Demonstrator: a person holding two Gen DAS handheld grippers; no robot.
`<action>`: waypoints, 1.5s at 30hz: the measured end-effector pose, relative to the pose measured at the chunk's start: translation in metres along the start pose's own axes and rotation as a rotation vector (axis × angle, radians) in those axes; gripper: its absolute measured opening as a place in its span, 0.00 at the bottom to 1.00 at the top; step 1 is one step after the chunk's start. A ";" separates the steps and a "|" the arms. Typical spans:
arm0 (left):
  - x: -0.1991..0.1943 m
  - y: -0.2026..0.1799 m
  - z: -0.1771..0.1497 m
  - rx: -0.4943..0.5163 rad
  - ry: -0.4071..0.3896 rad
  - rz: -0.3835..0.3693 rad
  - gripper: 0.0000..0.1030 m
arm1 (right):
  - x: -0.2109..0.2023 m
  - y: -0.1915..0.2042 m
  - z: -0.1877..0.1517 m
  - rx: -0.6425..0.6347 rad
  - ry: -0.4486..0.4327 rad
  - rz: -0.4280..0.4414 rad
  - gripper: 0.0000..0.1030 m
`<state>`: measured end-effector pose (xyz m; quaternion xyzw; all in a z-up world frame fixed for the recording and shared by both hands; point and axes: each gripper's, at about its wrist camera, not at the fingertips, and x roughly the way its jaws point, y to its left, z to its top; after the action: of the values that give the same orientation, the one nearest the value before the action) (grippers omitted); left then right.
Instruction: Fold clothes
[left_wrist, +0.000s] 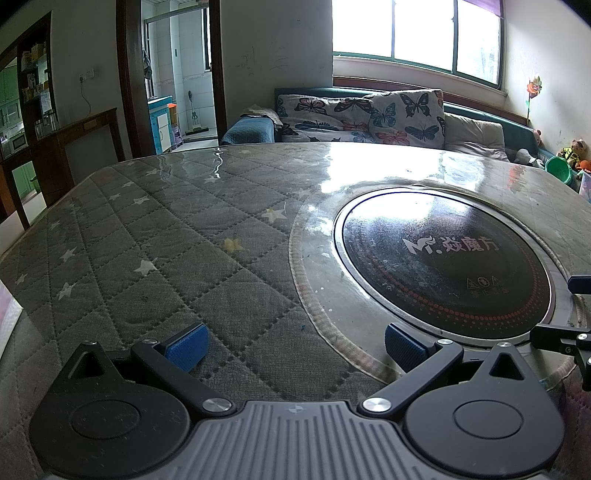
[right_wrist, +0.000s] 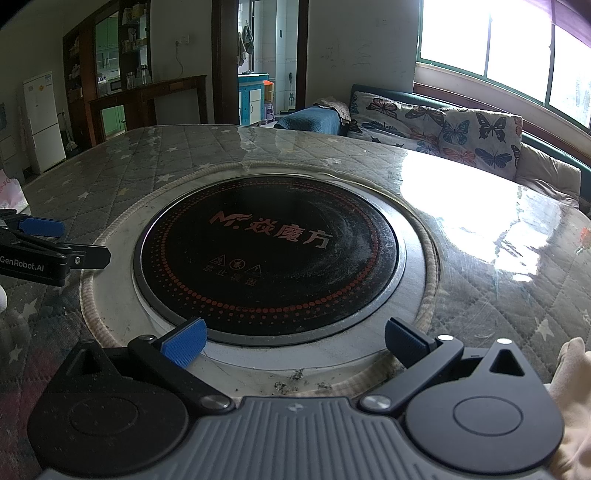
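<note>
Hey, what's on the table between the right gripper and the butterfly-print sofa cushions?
In the right wrist view, the round black induction cooktop, then bare grey star-quilted table cover before the cushions.

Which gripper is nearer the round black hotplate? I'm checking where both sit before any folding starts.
Right. The right gripper hangs over the round black hotplate's near rim; the left gripper is off to its left, above the quilted table cover.

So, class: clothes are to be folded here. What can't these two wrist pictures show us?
- Clothes to fold: none plainly in view; the pale cloth in the right wrist view is cut off by the edge.
- Table near edge: hidden behind each gripper body.
- Right gripper in the left wrist view: cut off by the right edge.
</note>
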<state>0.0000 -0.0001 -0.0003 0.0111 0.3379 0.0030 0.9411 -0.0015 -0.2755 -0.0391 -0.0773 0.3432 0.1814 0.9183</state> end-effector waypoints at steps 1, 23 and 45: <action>0.000 0.000 0.000 0.000 0.000 0.000 1.00 | 0.000 0.000 0.000 0.000 0.000 0.000 1.00; 0.004 -0.001 0.000 0.000 0.000 0.000 1.00 | 0.000 0.001 0.000 0.000 0.000 0.000 1.00; 0.002 0.000 0.000 0.000 0.000 0.000 1.00 | 0.000 0.000 0.001 0.000 0.000 0.000 1.00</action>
<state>0.0014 -0.0002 -0.0017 0.0113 0.3379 0.0030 0.9411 -0.0013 -0.2753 -0.0386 -0.0772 0.3434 0.1815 0.9182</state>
